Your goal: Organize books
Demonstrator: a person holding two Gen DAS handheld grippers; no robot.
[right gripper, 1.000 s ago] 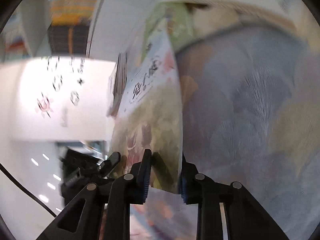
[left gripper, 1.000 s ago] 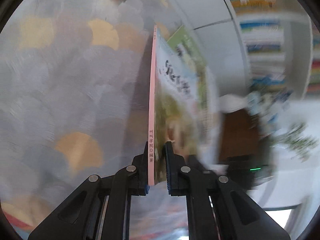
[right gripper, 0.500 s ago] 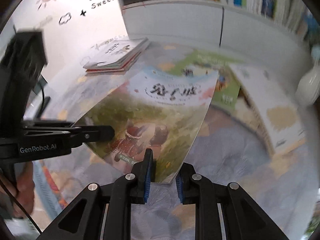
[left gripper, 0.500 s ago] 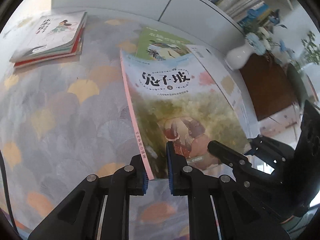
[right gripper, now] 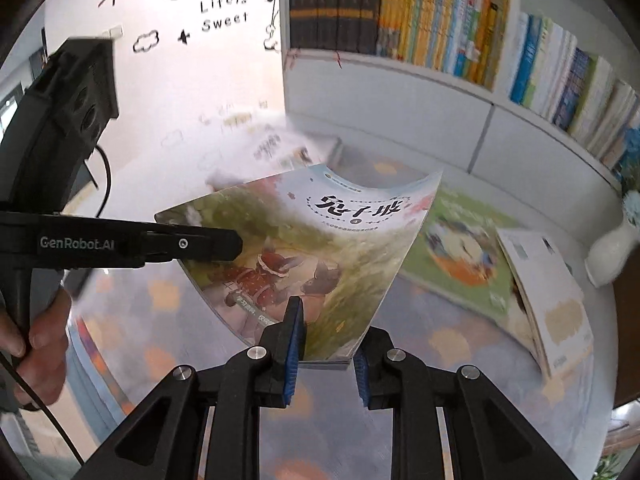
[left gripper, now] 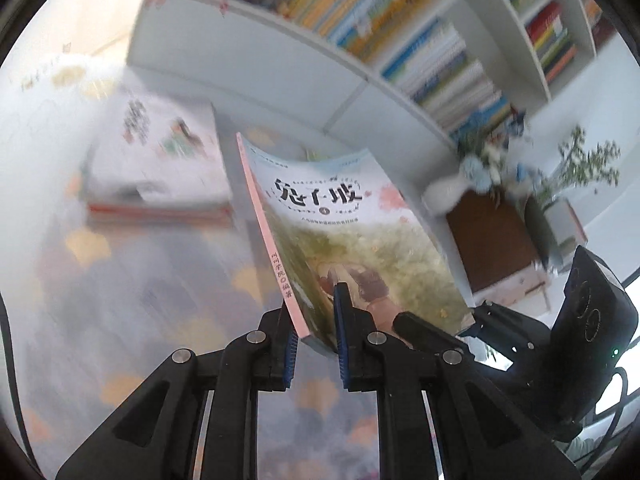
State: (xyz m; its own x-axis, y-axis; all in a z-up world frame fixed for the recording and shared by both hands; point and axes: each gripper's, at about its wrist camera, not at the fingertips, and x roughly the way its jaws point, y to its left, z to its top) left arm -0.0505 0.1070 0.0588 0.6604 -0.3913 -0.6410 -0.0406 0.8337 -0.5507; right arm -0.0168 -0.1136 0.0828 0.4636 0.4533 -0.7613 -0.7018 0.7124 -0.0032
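We see held book (right gripper: 320, 248) above table (right gripper: 440, 380); book stack (left gripper: 160, 168) behind-left; two books (right gripper: 460, 248) right; bookshelf (right gripper: 440, 40) behind.

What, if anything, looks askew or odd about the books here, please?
The illustrated book held by both hand-held grippers, left and right, sags in a curve between them. On the table, a pale book lies overlapping the green book rather than squared on the stack.
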